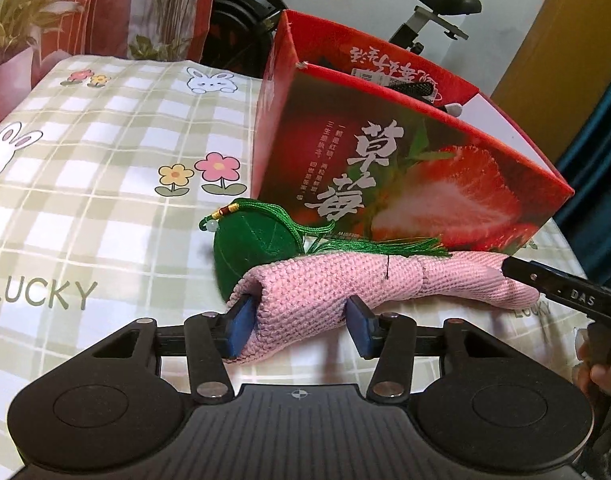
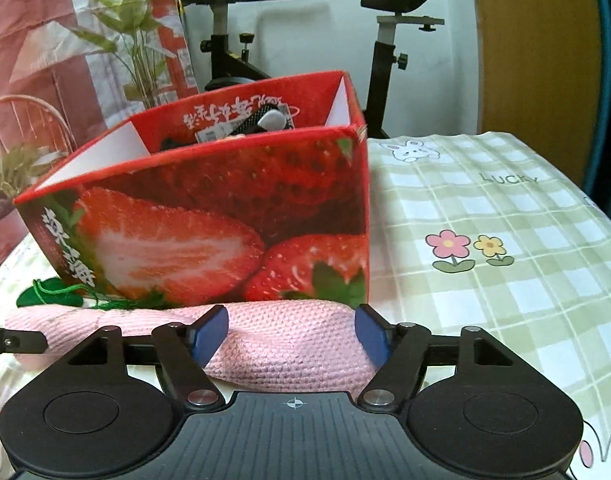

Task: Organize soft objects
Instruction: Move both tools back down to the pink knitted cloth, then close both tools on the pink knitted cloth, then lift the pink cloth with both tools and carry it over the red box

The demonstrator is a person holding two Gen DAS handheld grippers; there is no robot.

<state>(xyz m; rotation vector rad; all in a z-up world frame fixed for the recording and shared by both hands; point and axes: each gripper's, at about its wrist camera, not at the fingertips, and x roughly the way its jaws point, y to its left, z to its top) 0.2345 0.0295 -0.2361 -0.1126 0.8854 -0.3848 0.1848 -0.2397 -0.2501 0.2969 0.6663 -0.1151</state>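
Observation:
A pink knitted cloth [image 1: 345,284] lies rolled on the checked tablecloth in front of the red strawberry box [image 1: 405,168]. My left gripper [image 1: 301,330] is shut on the cloth's left end, blue pads pressed into it. My right gripper [image 2: 291,336] is shut on the cloth's right end [image 2: 293,344]. A green stuffed sachet [image 1: 257,244] with a green tassel lies against the cloth and the box. It shows at the far left in the right wrist view [image 2: 45,298]. The box [image 2: 209,216] is open at the top and holds a dark item and a label.
The checked tablecloth [image 1: 105,152] with rabbit and flower prints covers the table. An exercise bike [image 2: 385,40] stands behind the table. Curtains and plants are at the back left. The right gripper's finger [image 1: 561,292] enters the left wrist view at the right.

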